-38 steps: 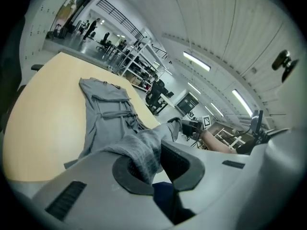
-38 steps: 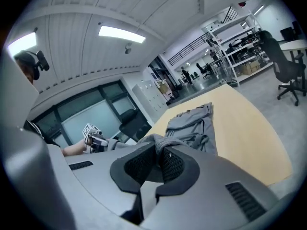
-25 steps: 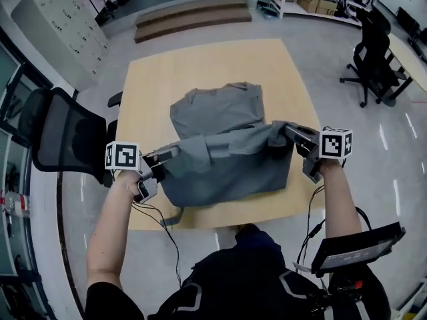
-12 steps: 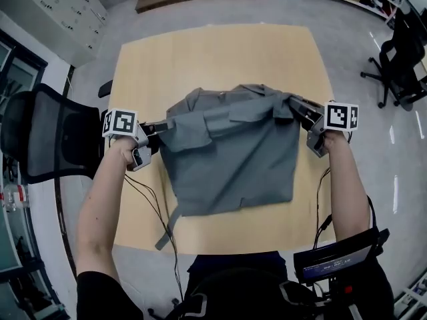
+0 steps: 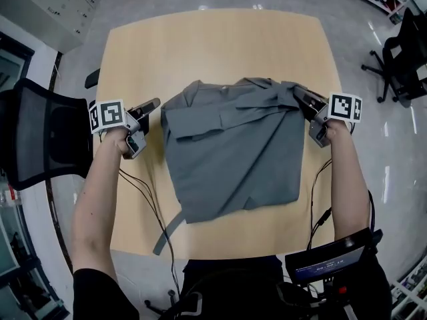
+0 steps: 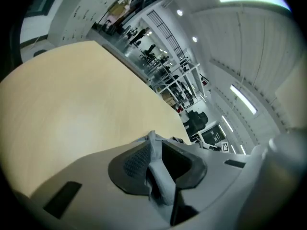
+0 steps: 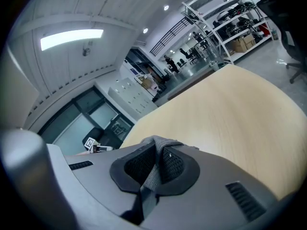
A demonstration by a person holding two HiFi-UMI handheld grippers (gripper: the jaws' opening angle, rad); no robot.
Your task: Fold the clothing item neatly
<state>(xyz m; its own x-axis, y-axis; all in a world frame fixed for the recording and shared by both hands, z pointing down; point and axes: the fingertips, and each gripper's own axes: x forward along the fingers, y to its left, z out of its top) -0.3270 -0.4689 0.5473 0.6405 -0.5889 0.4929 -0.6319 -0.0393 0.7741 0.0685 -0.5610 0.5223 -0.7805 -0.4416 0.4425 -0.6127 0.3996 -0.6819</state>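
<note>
The right tool (image 5: pixel 298 93) stayed... no: the right tool gripped the grey shirt (image 5: pixel 230 152) at its right edge on the tabletop (image 5: pixel 213 39).

One garment (image 5: pixel 233 152), one table (image 5: pixel 220 45), two chairs (image 5: pixel 40 139) (image 5: pixel 407 59), two grippers (image 5: pixel 155 104) (image 5: pixel 298 93).

"What did the table (image 5: pixel 213 45) carry?"
"One grey shirt (image 5: pixel 233 152), spread just left of the right gripper (image 5: pixel 298 93), with its strap (image 5: pixel 167 229) over the table's near edge."
</note>
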